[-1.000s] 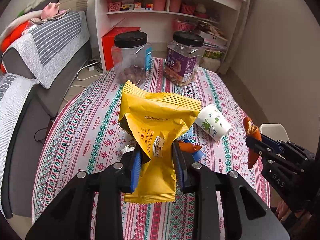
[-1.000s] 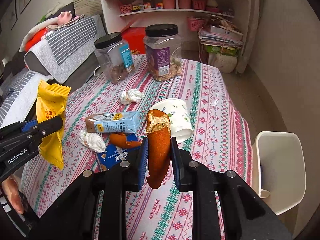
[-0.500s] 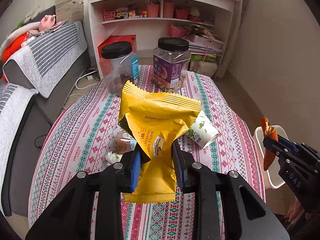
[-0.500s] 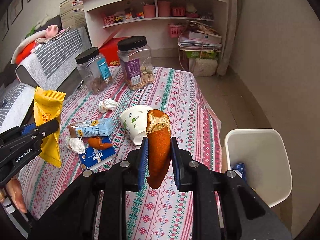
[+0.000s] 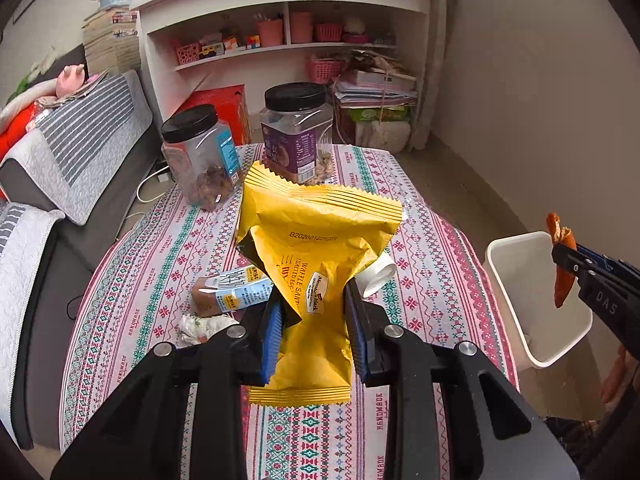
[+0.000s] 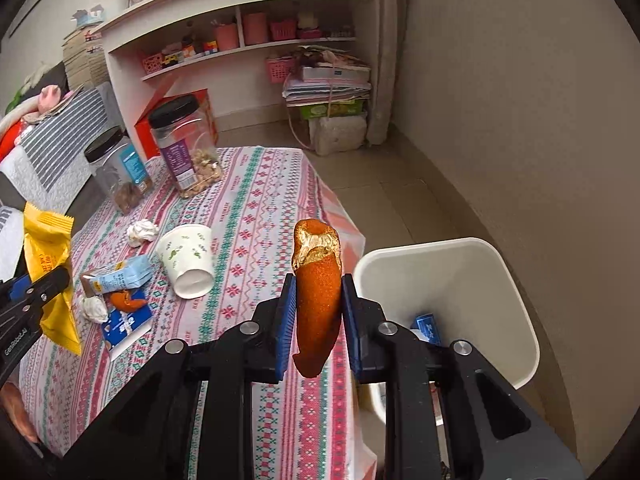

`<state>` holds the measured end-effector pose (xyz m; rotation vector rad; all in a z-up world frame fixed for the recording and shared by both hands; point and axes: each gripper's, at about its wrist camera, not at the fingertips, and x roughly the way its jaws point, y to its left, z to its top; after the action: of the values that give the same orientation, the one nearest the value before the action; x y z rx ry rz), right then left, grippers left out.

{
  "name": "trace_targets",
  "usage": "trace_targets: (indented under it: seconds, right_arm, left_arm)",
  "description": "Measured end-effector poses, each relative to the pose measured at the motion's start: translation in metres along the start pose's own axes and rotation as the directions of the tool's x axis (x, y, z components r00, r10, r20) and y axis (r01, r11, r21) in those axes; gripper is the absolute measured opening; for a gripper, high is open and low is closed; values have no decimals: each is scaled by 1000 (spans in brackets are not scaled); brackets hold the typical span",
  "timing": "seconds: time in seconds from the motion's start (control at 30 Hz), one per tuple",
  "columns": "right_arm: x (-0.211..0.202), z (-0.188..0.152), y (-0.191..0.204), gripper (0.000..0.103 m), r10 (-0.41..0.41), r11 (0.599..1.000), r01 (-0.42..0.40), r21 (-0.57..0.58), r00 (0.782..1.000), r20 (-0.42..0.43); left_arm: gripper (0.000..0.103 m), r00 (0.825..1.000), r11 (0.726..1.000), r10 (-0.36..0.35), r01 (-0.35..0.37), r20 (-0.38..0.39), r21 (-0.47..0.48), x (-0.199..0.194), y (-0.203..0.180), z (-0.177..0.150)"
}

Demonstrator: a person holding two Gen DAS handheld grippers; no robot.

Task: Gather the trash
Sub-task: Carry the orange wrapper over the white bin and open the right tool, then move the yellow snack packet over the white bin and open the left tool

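Observation:
My left gripper [image 5: 316,320] is shut on a yellow snack bag [image 5: 316,256] and holds it above the table; it also shows in the right wrist view [image 6: 48,264]. My right gripper [image 6: 318,312] is shut on an orange peel [image 6: 318,292], held by the table's right edge next to the white bin [image 6: 472,280]. The peel [image 5: 562,264] and bin [image 5: 520,292] show in the left wrist view too. On the patterned tablecloth [image 6: 256,216] lie a tipped paper cup [image 6: 188,256], a blue carton [image 6: 120,276], crumpled tissues [image 6: 142,232], another peel [image 6: 126,300] and a blue wrapper [image 6: 128,324].
Two black-lidded jars [image 5: 200,156] [image 5: 296,132] stand at the table's far end. A sofa [image 5: 72,160] runs along the left. White shelves [image 5: 288,40] and stacked papers [image 5: 372,88] stand behind. The bin holds a blue box [image 6: 428,326].
Both grippers have pulled back and up from the table. My right gripper has carried the peel rightwards to beside the bin. Both grips are unchanged.

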<state>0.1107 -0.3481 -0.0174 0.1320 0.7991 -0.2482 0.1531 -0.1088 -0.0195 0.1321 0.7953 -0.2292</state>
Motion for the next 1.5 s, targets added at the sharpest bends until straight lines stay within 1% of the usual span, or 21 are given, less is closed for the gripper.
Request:
trace_targets:
  seconds: [0.1, 0.23, 0.33, 0.37, 0.4, 0.43, 0.47, 0.5, 0.53, 0.57, 0.6, 0.63, 0.77, 0.93, 1.03, 1.17, 1.27, 1.4, 1.47, 1.5]
  right_arm:
    - [3, 0, -20, 22, -68, 997, 68, 27, 998, 1]
    - [8, -1, -44, 22, -179, 983, 179, 48, 984, -9]
    - [7, -2, -57, 24, -226, 972, 226, 65, 974, -13]
    - [6, -3, -62, 26, -241, 968, 241, 73, 970, -14]
    - [3, -5, -66, 36, -256, 963, 257, 82, 966, -13]
    - [1, -5, -69, 50, -272, 958, 271, 91, 962, -8]
    - [-2, -6, -73, 57, -293, 951, 291, 103, 956, 3]
    - [-6, -7, -76, 70, -315, 944, 311, 114, 949, 17]
    - [-10, -8, -80, 79, -332, 937, 326, 123, 943, 30]
    - [-14, -9, -85, 83, -346, 932, 338, 133, 938, 40]
    - [-17, -10, -89, 89, -354, 928, 344, 144, 934, 46]
    - [-20, -11, -94, 93, -357, 925, 346, 155, 933, 50]
    - [-30, -18, -113, 95, -351, 923, 338, 183, 935, 45]
    - [-42, -26, -130, 96, -362, 917, 347, 198, 931, 46]
    - [-48, -29, -141, 96, -376, 908, 360, 215, 926, 38]
    - [-55, -36, -161, 96, -386, 891, 367, 268, 922, 22]
    - [-59, -40, -172, 96, -389, 877, 368, 308, 921, 6]
    - [-61, -44, -179, 96, -400, 866, 375, 332, 917, 7]
    - [-62, -46, -181, 96, -412, 861, 387, 329, 911, 8]
    - [-62, -46, -181, 96, -415, 859, 391, 330, 910, 4]
  left_arm:
    - [29, 1000, 1000, -6, 6, 2, 15, -1, -11, 1]
    - [29, 1000, 999, -17, 17, 2, 35, -1, -26, 2]
    - [29, 1000, 998, -26, 25, 5, 52, -1, -39, 4]
    - [29, 1000, 998, -27, 26, 9, 59, -2, -44, 4]
    - [29, 1000, 997, -28, 27, 11, 67, -2, -48, 4]
    - [29, 999, 997, -31, 30, 13, 73, -2, -53, 5]
    - [29, 999, 996, -34, 33, 13, 78, -2, -58, 4]
    - [29, 999, 996, -38, 37, 12, 85, -2, -62, 4]
    - [29, 999, 995, -41, 39, 11, 93, -2, -67, 4]
    - [29, 999, 994, -43, 41, 10, 101, -1, -72, 4]
    - [29, 999, 993, -44, 43, 10, 109, -1, -77, 3]
    - [29, 999, 992, -45, 44, 10, 117, -1, -82, 3]
    - [29, 999, 988, -51, 49, 7, 146, 0, -101, 2]
    - [29, 998, 981, -69, 68, -3, 180, 3, -128, 0]
    - [30, 996, 975, -87, 90, -24, 201, 8, -147, 0]
    - [30, 995, 966, -98, 102, -28, 238, 15, -171, -1]
    - [30, 990, 965, -131, 138, -45, 222, 19, -189, 4]
    - [32, 983, 958, -182, 186, -38, 217, 19, -218, 15]
    - [49, 974, 952, -219, 225, -52, 206, 20, -227, 22]
    - [65, 972, 951, -228, 236, -60, 200, 21, -231, 24]
